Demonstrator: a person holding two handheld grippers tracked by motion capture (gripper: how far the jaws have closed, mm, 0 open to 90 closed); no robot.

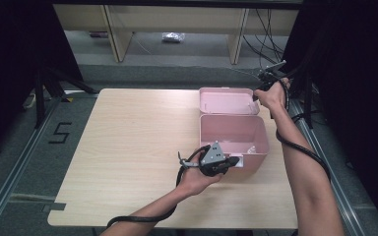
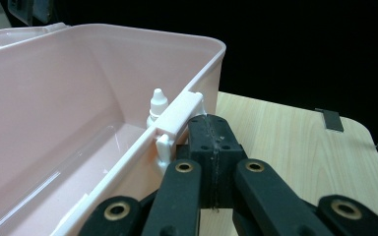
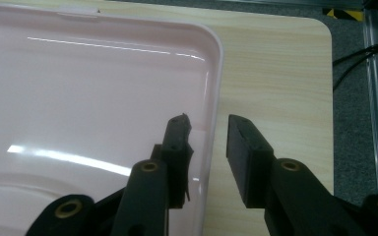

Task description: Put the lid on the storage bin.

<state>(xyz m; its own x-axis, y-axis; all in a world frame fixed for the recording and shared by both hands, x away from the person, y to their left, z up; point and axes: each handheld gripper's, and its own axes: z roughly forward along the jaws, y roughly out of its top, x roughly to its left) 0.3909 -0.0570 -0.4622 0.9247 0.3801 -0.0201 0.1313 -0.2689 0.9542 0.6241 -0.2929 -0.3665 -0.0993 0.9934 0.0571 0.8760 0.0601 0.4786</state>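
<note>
We find the pink box (image 1: 232, 135) open at the counter's (image 1: 128, 147) right side, its lid (image 1: 226, 101) laid back, a small white dropper bottle (image 2: 157, 104) standing inside by the front wall. The left tongs (image 2: 211, 135) are pressed together against the white latch (image 2: 177, 118), holding nothing we can make out. The right tongs (image 3: 206, 142) are parted, 1 jaw either side of the lid's rim.
</note>
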